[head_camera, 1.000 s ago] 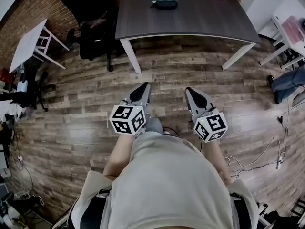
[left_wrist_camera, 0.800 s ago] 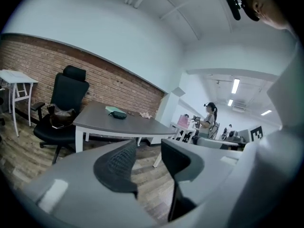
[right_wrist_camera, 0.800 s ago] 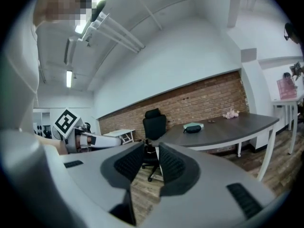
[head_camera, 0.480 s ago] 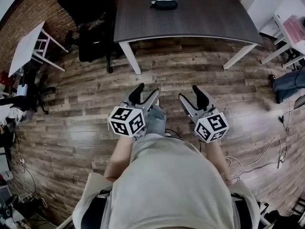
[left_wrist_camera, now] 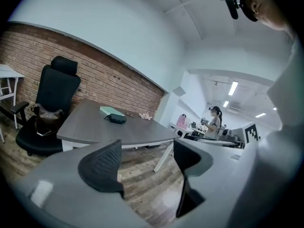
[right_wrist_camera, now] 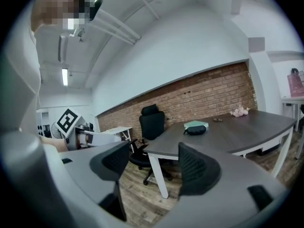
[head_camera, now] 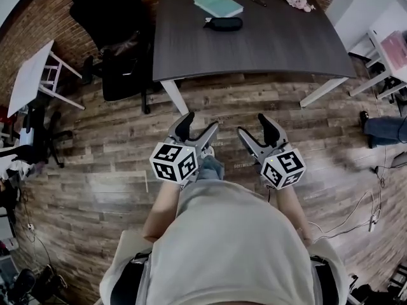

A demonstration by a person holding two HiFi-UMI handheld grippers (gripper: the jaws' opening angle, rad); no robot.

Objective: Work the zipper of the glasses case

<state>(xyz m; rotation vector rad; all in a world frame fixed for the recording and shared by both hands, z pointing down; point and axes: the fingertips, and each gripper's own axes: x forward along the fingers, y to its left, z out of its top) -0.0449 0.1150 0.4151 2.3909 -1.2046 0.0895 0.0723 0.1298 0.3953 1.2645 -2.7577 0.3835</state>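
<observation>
The dark oval glasses case lies on the far part of a dark grey table, just in front of a teal book. The case also shows small in the left gripper view, and the case likewise in the right gripper view. Both grippers hang over the wooden floor, well short of the table. My left gripper and my right gripper have their jaws opening, with nothing between them.
A black office chair stands at the table's left corner. A white side table is at the far left, white desks at the right. A pink cluster and a small dark item lie on the table's far edge. Cables trail across the floor at right.
Both grippers went from shut to open. The view has moved closer to the table, which now sits lower in the head view.
</observation>
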